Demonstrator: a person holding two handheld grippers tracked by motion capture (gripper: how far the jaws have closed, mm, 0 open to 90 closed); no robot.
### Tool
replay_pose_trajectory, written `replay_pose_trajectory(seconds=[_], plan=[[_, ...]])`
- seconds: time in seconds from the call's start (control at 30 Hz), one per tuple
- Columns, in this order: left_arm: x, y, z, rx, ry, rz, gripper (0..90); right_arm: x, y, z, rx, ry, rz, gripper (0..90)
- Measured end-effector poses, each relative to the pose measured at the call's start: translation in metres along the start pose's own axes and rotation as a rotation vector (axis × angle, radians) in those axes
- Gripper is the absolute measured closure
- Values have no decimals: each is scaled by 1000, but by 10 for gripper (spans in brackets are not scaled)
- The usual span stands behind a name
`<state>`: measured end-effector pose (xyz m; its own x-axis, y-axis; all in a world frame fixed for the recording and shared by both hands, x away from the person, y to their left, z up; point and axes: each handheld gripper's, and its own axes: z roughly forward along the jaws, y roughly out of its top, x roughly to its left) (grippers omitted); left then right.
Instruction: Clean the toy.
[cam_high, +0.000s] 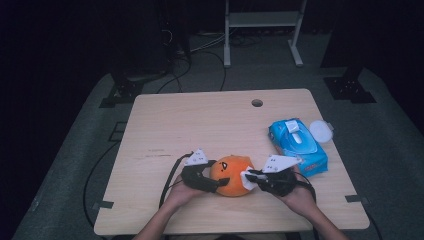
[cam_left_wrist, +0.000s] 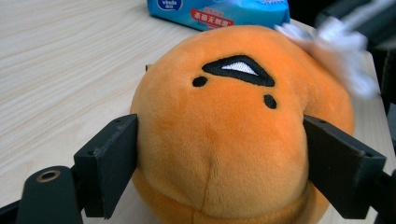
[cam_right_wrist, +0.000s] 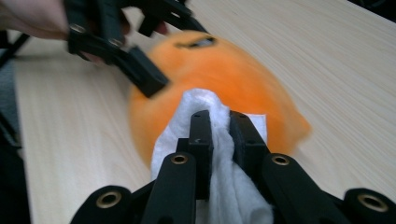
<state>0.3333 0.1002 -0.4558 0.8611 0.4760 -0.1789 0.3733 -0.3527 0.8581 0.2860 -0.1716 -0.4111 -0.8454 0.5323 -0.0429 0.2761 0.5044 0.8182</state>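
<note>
An orange plush toy (cam_high: 231, 175) with a stitched black face sits on the wooden table (cam_high: 200, 120) near its front edge. My left gripper (cam_high: 214, 176) holds it from the left, and in the left gripper view both pads (cam_left_wrist: 109, 163) press into the sides of the plush (cam_left_wrist: 219, 140). From the right, my right gripper (cam_high: 252, 176) is shut on a crumpled white wipe (cam_high: 246, 180). In the right gripper view the wipe (cam_right_wrist: 224, 186) sits pinched between the jaws of my right gripper (cam_right_wrist: 219, 116) and lies against the plush (cam_right_wrist: 219, 74).
A blue pack of wet wipes (cam_high: 297, 145) lies at the table's right, with a round white lid (cam_high: 320, 131) beside it. A cable hole (cam_high: 257, 103) sits near the far edge. Cables and a metal stand are on the floor beyond the table.
</note>
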Motion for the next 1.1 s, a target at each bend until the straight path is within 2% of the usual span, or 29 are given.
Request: replay_pose_trajectory(seconds=[0.07, 0.13, 0.2, 0.23, 0.27, 0.33, 0.37, 0.43, 0.47, 0.57, 0.67, 0.8, 0.87, 1.0, 1.03, 1.1], plan=[[0, 0, 0, -1, 3, -2, 158, 3, 2, 2, -1, 6, -6, 794], [0, 0, 0, 1, 4, -3, 156, 8, 4, 5, 9, -8, -37, 793], [0, 0, -1, -5, -9, 4, 139, 5, 3, 5, 6, -2, -30, 793], [-1, 3, -5, -27, -26, 29, 108, 1, 0, 5, 9, -1, -12, 793], [-1, 3, -5, -27, -26, 29, 95, 1, 0, 5, 9, -1, -12, 793], [-3, 6, -9, -37, -40, 55, 68, -5, -4, 4, 4, 3, 12, 793], [-5, 6, -12, -21, -31, 81, 67, -6, -5, 3, 6, -6, 15, 792], [-5, 4, -12, -5, -38, 86, 75, -8, -5, 3, 2, -5, 21, 792], [-4, 3, -12, -3, -43, 89, 126, -9, -6, 3, -1, 5, 34, 793], [-5, 3, -10, -1, -24, 92, 205, -7, -3, 5, -6, 3, 41, 794], [-5, 3, -9, -2, -17, 95, 220, -1, 0, 5, -11, -16, 26, 794], [-6, 3, -8, -4, -4, 98, 228, 5, 5, 6, -31, 7, 18, 794], [-6, 3, -9, 1, 0, 95, 232, 7, 7, 7, -24, 0, -1, 793], [-3, 2, -9, 0, -6, 78, 236, 2, 5, 5, -23, 3, 5, 792], [-2, 2, -9, -1, -9, 72, 235, -3, 2, 1, -16, -22, 8, 792], [-2, 2, -9, -7, -11, 70, 236, -6, 0, -1, -14, -30, 10, 792]])
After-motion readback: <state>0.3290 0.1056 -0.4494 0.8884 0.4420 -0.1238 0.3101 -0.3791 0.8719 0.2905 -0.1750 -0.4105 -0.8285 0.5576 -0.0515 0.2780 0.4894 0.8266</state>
